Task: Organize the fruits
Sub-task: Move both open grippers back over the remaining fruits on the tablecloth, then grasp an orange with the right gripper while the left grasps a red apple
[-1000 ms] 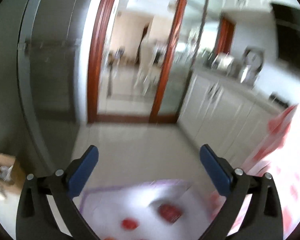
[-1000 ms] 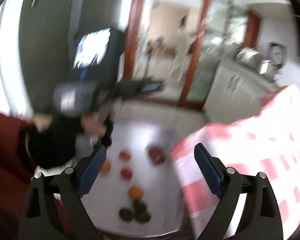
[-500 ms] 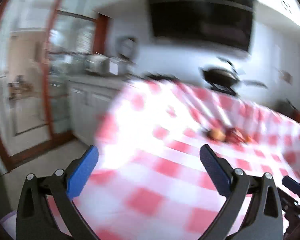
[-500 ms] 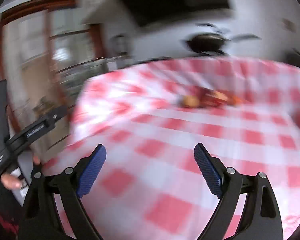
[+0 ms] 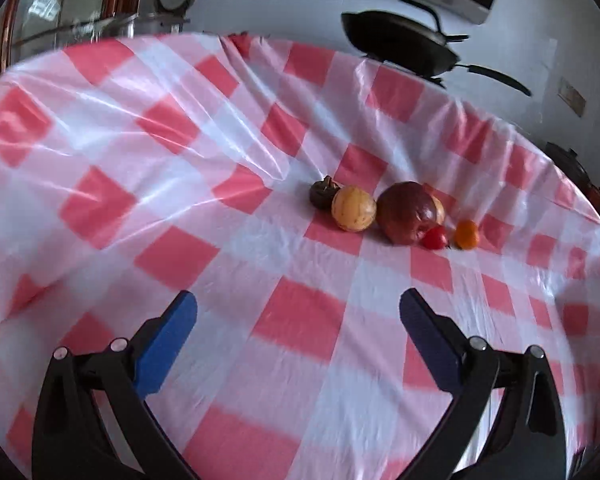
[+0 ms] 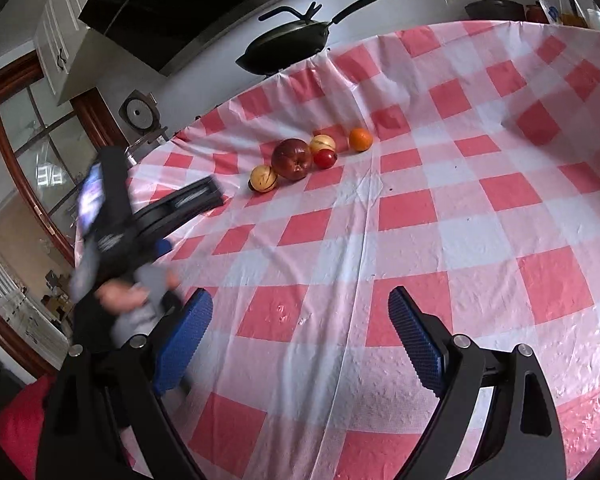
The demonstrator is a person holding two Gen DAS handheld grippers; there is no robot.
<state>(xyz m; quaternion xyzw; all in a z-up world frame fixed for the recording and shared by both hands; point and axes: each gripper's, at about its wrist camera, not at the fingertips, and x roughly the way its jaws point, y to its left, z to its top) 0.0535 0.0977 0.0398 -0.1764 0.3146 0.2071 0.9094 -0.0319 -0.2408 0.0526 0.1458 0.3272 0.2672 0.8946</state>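
Fruits clustered at far centre of the checked surface (image 6: 420, 208): big red apple (image 6: 292, 159), yellow rounds, small tomato (image 6: 325, 158), orange (image 6: 360, 139). Probably firm, smooth, prone to rolling; best gripped across the widest part. Left gripper (image 5: 298, 314) and right gripper (image 6: 300, 312) well short, fingers spread, empty.

A red-and-white checked cloth (image 6: 420, 208) covers the table, creased and glossy in the left wrist view. Behind its far edge a black frying pan (image 6: 288, 46) sits with its long handle pointing right, under a dark range hood (image 6: 188, 4). A round grey appliance (image 6: 138, 112) stands left of the pan beside a wood-framed glass door (image 6: 32, 152). A dark lidded pot (image 6: 494, 8) sits at the far right.
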